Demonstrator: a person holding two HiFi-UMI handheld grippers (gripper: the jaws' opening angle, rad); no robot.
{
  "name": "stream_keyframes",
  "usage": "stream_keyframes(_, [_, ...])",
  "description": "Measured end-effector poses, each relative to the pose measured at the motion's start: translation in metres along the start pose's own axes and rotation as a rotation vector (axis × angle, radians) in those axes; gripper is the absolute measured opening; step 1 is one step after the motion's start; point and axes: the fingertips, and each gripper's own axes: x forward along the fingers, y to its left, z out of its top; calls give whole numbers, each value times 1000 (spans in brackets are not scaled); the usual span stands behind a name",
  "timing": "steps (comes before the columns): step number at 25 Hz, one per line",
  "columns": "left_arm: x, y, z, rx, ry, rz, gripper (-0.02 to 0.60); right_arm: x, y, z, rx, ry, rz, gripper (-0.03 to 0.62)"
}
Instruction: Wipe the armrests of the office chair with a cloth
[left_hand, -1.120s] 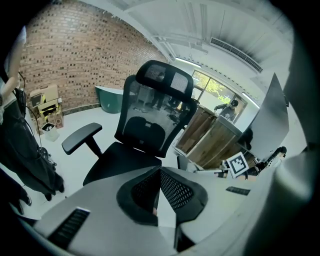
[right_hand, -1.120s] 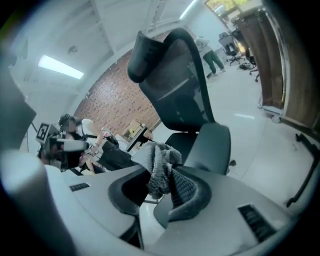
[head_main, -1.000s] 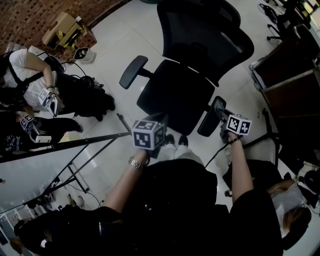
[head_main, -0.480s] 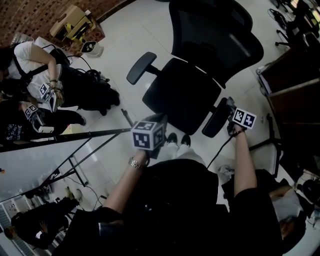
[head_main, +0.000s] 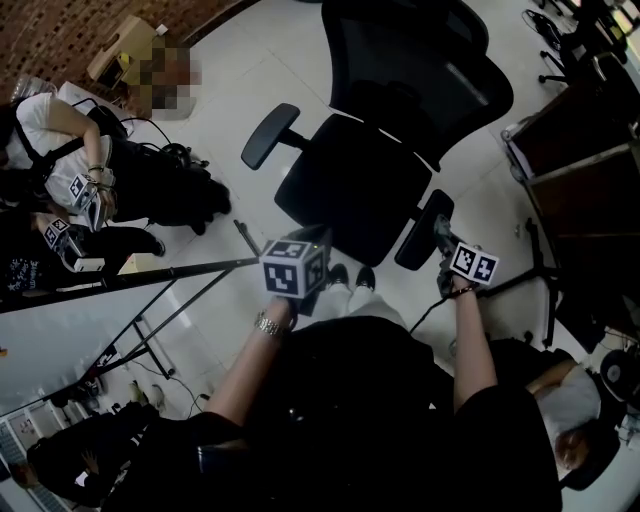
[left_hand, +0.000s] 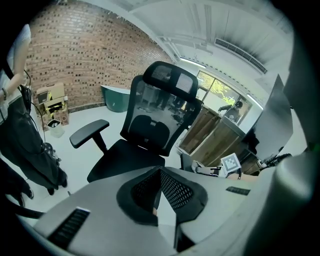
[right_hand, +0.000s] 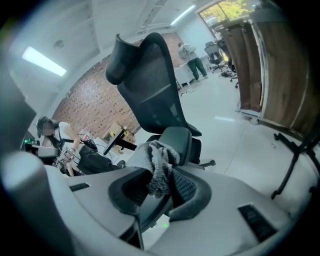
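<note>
With right gripper (right_hand: 161, 188) fingers clamped on cloth (right_hand: 157, 160), left gripper (left_hand: 157, 194) fingers together, could snag it loose on the armrest (right_hand: 181, 141) edge.

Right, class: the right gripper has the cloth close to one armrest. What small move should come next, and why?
Probably ease the right gripper forward and down so the cloth presses on the near armrest, ready to draw along its pad. Its jaws are clamped on the grey cloth, and the armrest sits just beyond it. Whether they touch cannot be told.
</note>
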Motion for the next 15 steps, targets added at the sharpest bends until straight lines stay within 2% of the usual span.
stream_keyframes(8, [1, -5, -2, 7, 0, 2, 6, -17, 26, -46, 80, -17, 69, 91])
stream_keyframes(15, [-2, -11, -4, -7, -4, 16, 6, -16, 58, -77, 49, 63, 141, 91])
